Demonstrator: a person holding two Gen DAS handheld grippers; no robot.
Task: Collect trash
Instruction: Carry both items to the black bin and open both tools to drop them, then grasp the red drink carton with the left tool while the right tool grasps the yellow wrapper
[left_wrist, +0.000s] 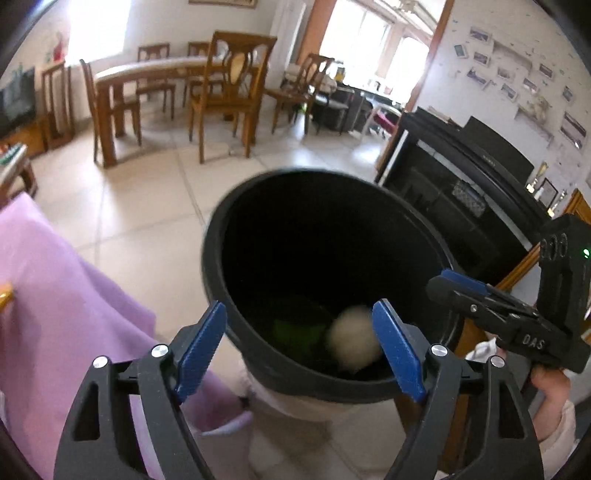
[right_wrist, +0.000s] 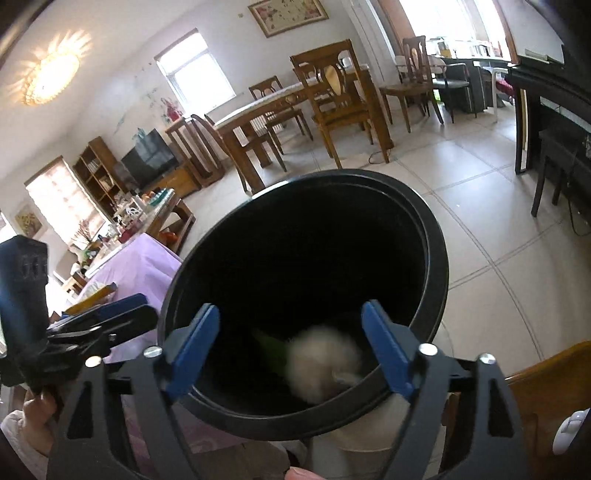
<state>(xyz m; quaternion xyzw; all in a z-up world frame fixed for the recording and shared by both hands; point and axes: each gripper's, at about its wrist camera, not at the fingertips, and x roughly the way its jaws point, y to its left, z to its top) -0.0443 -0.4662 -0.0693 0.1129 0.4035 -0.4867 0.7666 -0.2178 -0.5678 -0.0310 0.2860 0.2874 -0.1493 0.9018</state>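
Note:
A black trash bin (left_wrist: 221, 236) stands below both grippers; it also shows in the right wrist view (right_wrist: 436, 236). A blurred white crumpled paper ball (left_wrist: 354, 338) is inside the bin mouth, over green trash (left_wrist: 295, 330). The ball (right_wrist: 323, 360) and the green trash (right_wrist: 273, 349) also show in the right wrist view. My left gripper (left_wrist: 301, 345) is open and empty over the bin's near rim. My right gripper (right_wrist: 290, 347) is open and empty over the bin. The right gripper (left_wrist: 458, 286) also shows at the right of the left wrist view, and the left gripper (right_wrist: 122, 310) at the left of the right wrist view.
A table with a purple cloth (left_wrist: 62, 317) stands left of the bin. A wooden dining table with chairs (left_wrist: 166, 74) is across the tiled floor. A black piano (left_wrist: 461, 184) stands at the right. A wooden edge (right_wrist: 546, 380) lies near the right gripper.

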